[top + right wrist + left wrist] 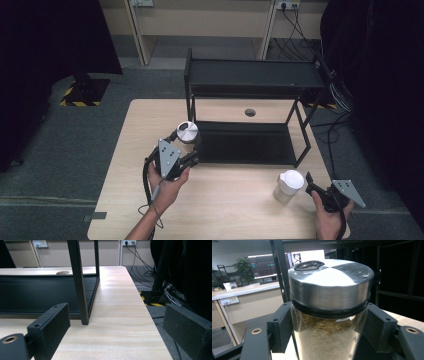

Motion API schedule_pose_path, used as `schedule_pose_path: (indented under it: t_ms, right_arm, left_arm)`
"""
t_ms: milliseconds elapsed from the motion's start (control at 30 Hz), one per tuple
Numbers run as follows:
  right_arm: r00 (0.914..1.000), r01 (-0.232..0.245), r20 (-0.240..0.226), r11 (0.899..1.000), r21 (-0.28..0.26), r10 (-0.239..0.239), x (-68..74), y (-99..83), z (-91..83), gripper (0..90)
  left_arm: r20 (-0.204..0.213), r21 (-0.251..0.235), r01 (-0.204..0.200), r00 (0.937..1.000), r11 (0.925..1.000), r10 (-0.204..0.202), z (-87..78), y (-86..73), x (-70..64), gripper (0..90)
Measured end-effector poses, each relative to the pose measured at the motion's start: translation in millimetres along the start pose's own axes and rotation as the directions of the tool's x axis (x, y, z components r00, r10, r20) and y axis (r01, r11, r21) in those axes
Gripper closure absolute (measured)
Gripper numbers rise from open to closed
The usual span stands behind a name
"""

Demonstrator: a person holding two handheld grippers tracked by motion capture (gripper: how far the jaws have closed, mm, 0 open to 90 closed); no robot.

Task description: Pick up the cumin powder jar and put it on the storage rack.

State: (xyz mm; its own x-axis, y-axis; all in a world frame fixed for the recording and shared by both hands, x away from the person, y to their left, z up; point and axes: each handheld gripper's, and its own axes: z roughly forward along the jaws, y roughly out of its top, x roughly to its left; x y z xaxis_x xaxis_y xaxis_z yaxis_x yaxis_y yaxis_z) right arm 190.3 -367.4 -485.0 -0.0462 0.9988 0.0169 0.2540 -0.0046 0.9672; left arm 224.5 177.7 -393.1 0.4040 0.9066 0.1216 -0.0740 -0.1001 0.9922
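A glass jar (187,134) with a round silver lid stands on the wooden table (225,210) by the front left post of a black rack. In the left gripper view the jar (329,315), holding brownish granules, sits between the two black jaws, which press on its sides below the lid. My left gripper (186,146) is shut on it. A second jar with a white lid (289,185) stands near the front right of the table. Just right of it my right gripper (311,186) stands open, with nothing between the jaws of the right gripper (117,332).
The black two-level rack (250,80) takes up the middle and back of the table; its low shelf (245,142) is bare. A rack leg (80,290) stands close ahead in the right gripper view. The table's right edge (152,322) is near, with cables on the floor beyond.
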Motion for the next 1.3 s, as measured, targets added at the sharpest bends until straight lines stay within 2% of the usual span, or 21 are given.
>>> schedule_pose_path:
  t_ms: [300, 433, 733, 900, 1300]
  right_arm:
    - [1.0000, 0.002, -0.002, 1.000, 0.002, -0.002, -0.3, 0.4, 0.3, 7.6]
    - [1.0000, 0.006, -0.001, 1.000, 0.004, -0.006, 0.3, 0.7, 0.4, 7.5]
    - [1.0000, 0.001, -0.003, 1.000, 0.005, -0.001, -0.5, 0.9, 0.5, 7.6]
    - [1.0000, 0.002, -0.004, 1.000, 0.005, -0.002, -0.7, 0.9, 0.5, 7.5]
    - [1.0000, -0.003, -0.007, 1.000, 0.002, 0.003, -1.6, 0.5, 0.9, 7.5]
  left_arm:
    - [0.003, -0.022, -0.014, 0.9999, 0.9997, 0.014, 10.4, 17.4, -2.4, 30.7]
    - [0.002, -0.031, -0.002, 1.0000, 0.9995, 0.002, 15.8, 23.8, -1.5, 30.7]
    - [-0.006, -0.041, -0.009, 0.9999, 0.9991, 0.008, 29.3, 37.4, -2.1, 30.7]
    - [-0.011, -0.038, -0.030, 0.9995, 0.9989, 0.029, 33.8, 41.4, -4.2, 30.7]
    - [-0.017, -0.050, -0.019, 0.9997, 0.9986, 0.018, 45.8, 56.7, -4.0, 30.7]
